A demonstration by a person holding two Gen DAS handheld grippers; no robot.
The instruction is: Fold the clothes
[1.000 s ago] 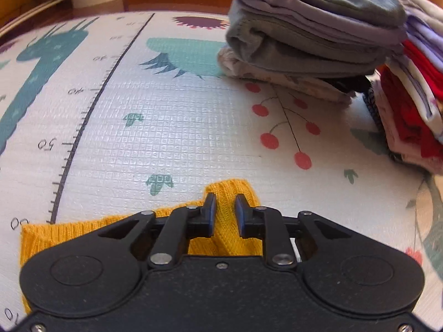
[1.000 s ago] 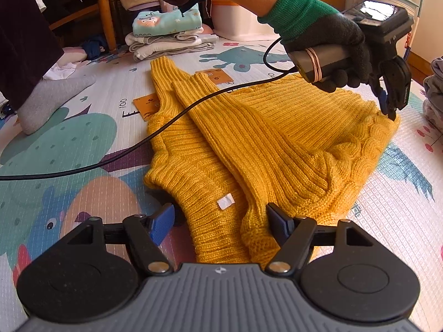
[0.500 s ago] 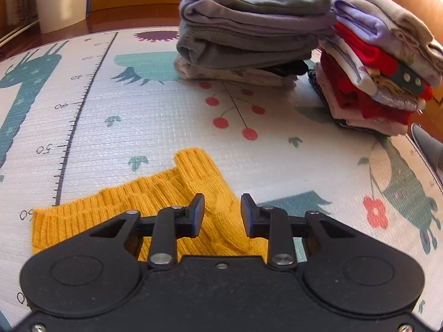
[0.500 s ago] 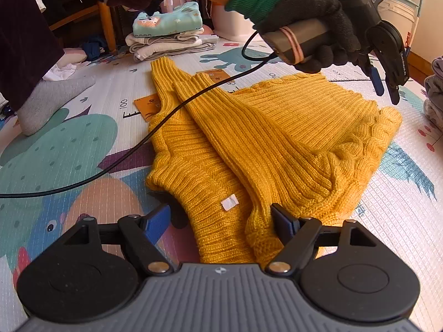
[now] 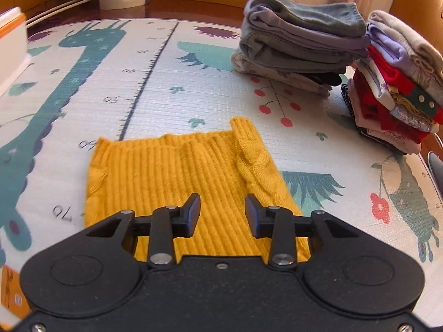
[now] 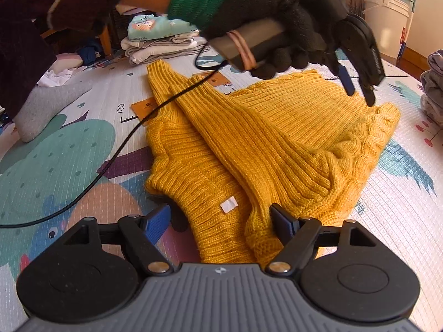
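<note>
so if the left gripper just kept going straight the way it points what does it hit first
Most likely the yellow knit sweater lying flat on the play mat: the left gripper angles down over it, jaws apart with nothing between them. Depth is hard to judge.

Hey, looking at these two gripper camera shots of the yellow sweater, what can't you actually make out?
- Left wrist view: the near part of the yellow sweater is hidden behind the left gripper body.
- Right wrist view: the sweater's near hem is covered by the right gripper; whether its right finger touches the knit is unclear.
- Right wrist view: the white label is too small to read.
- Right wrist view: the grey folded stack is cut off by the right edge.
</note>
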